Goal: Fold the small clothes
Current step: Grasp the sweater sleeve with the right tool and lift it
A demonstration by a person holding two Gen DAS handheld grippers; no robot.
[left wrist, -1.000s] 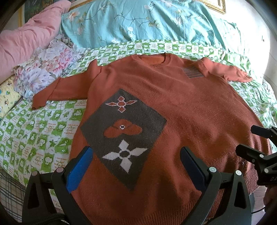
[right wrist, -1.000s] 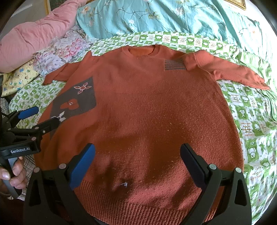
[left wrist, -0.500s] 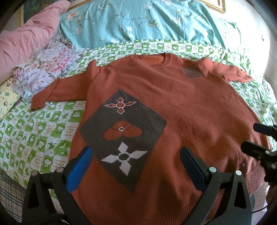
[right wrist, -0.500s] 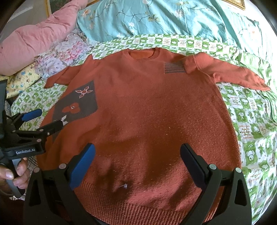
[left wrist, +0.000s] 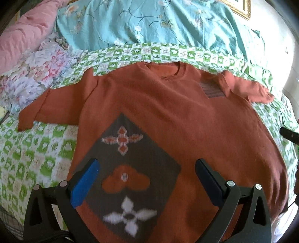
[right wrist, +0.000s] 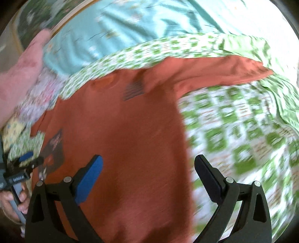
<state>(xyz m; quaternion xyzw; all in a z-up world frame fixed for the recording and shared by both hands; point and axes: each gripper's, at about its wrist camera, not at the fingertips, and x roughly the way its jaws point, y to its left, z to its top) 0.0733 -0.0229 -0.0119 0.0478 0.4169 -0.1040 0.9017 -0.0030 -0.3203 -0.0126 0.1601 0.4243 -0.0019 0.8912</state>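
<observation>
**Sweater laid flat, unfolded**

The rust-orange knit sweater [left wrist: 186, 119] looks soft and limp; a sleeve cuff or hem corner seems the best place to take hold. It bears a dark diamond panel [left wrist: 130, 168] and lies spread on the green-checked bedspread [left wrist: 37, 149]. Left tool [left wrist: 145, 183] and right tool [right wrist: 149, 179] both hang released, grasping nothing

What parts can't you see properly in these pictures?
- Sweater hem: in the left wrist view the left gripper and the bottom edge cover it.
- Right gripper in the left wrist view: cut off by the right edge.
- Striped patch: motion blur smears the whole right wrist view.
- Framed picture: cut by the top edge.
</observation>
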